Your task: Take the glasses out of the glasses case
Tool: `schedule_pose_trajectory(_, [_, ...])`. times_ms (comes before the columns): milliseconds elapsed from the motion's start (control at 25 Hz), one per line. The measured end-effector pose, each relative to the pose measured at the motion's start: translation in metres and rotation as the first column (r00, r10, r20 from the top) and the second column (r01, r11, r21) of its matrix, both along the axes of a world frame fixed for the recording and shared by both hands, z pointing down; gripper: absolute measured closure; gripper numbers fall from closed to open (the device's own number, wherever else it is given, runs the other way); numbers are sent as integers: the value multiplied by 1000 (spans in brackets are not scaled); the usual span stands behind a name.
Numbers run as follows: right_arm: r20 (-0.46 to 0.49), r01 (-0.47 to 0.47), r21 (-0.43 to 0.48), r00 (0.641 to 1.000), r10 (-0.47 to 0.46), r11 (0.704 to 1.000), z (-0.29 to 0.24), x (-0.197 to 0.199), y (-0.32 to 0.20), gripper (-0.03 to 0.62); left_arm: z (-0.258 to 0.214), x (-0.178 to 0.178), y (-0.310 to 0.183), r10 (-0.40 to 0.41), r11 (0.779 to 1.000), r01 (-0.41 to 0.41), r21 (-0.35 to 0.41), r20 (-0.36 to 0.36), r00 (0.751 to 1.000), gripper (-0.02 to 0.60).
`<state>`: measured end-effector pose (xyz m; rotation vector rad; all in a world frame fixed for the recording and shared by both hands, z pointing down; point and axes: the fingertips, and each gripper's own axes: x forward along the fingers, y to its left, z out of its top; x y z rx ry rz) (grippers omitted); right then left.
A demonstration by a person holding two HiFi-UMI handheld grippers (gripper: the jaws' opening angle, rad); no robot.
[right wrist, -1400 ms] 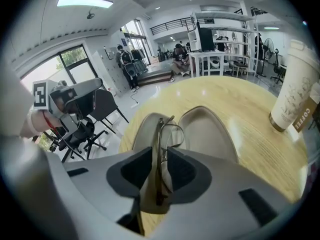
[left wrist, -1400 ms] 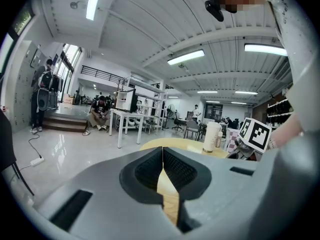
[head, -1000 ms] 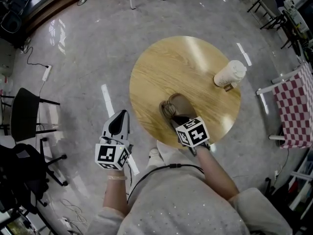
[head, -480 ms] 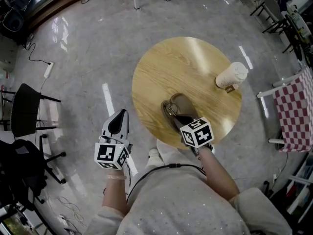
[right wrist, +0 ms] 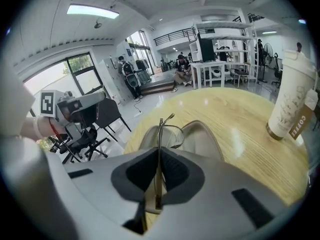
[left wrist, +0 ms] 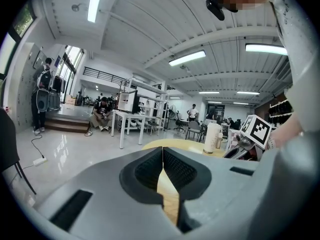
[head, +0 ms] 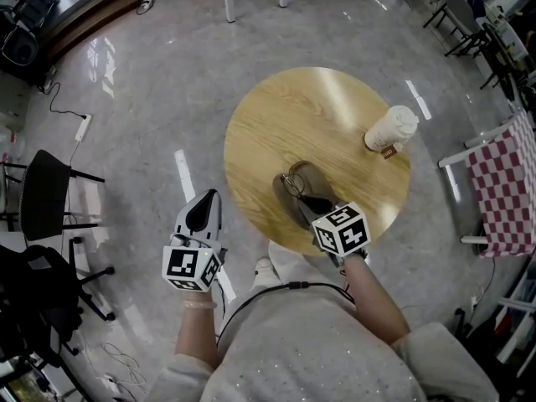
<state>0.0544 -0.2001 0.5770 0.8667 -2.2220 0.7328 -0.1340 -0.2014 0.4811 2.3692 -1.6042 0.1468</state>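
Hanging over the glossy grey floor just off the near-left edge of the round pale-wood worktop [head: 318, 115], the left gripper [head: 203, 212] had its fingers closed tip to tip on nothing and took no part in the grip. Beside it, over the worktop's near edge, the right gripper [right wrist: 157, 156] pointed down and away. Its fingers had just been closing, and they pinched the thin metal-wire glasses [right wrist: 169, 135] by a slim part of the frame, held edge-on between the dark pads.

The glasses stood tilted up, with 1 lens ring showing just past the fingertips. They sat above the open taupe clamshell glasses case [right wrist: 202, 136], which lay on the worktop near its front edge. Whether they had fully cleared the case I could not tell. At the far right, well apart, stood a tall cream lidded paper cup [head: 390, 129].

The step in hand looked like the lift-out. The hold on such thin wire was narrow, so the frame could pivot between the pads. A slow, straight rise without twisting seemed best, until both lenses and the arms were above the case's rim. Nothing held the case down. If it rose too, the free left gripper could press on its near lip. The bare wood beside the case looked a safe place to set the glasses.
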Motion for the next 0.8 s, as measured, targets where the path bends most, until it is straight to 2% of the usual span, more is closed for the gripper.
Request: schedule_pose_trajectory(800, [95,-51,130,995,39,990,-52,10,-7,574,-22,4,0,16,998,-17,55,15,1000,577])
